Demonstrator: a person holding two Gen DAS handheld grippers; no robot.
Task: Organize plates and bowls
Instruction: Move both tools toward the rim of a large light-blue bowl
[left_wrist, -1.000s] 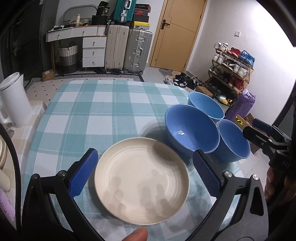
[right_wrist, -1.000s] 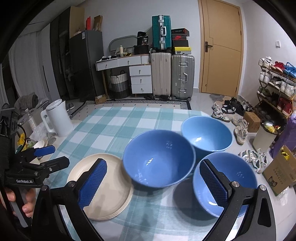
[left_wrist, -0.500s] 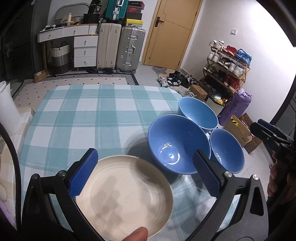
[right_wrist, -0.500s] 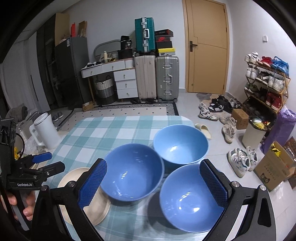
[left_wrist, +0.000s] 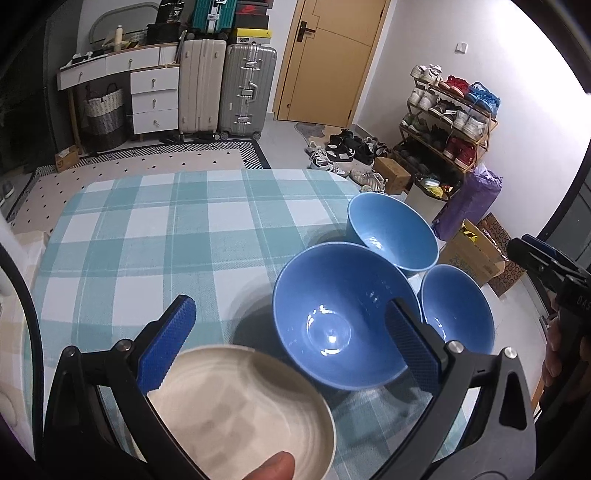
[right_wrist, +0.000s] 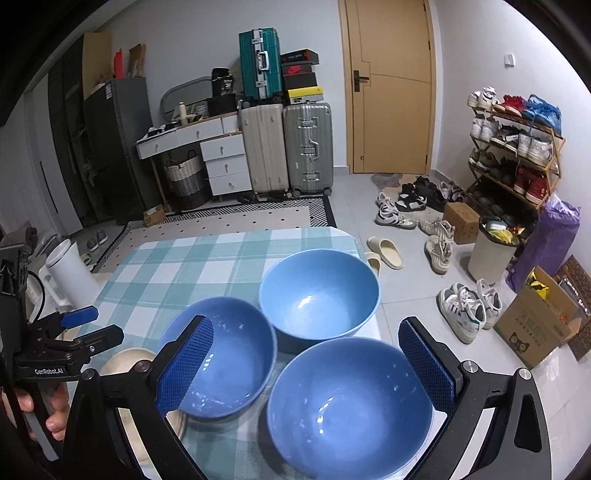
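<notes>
Up front in the left wrist view, left gripper (left_wrist: 288, 339) fingers (left_wrist: 168, 349) spread wide apart, holding nothing, hovering over the checked bench (left_wrist: 155, 236). Cream plate (left_wrist: 240, 410) lies at the near edge, partly under the left finger, flat on the cloth. Large blue bowl (left_wrist: 343, 317) sits just right of the plate, upright, between the two fingers in frame. Far blue bowl (left_wrist: 391, 232) sits behind it at the bench's right edge, third blue bowl (left_wrist: 458, 314) to the right, all three bunched close, contact unclear. Right gripper (left_wrist: 546, 266) shows at the far right edge, held by a hand, fingers state cannot tell from this angle. Right wrist view: right gripper (right_wrist: 306, 365) fingers (right_wrist: 426, 365) wide apart, empty, above the near bowl (right_wrist: 347, 406). Left bowl (right_wrist: 221, 358) and far bowl (right_wrist: 319, 291) sit close together behind it. Plate (right_wrist: 129, 363) is mostly hidden at near left behind the left finger. Left gripper (right_wrist: 79, 328) visible at left, gripped by a hand (right_wrist: 40, 406). White kettle (right_wrist: 68, 269) stands off the bench's left side.
</notes>
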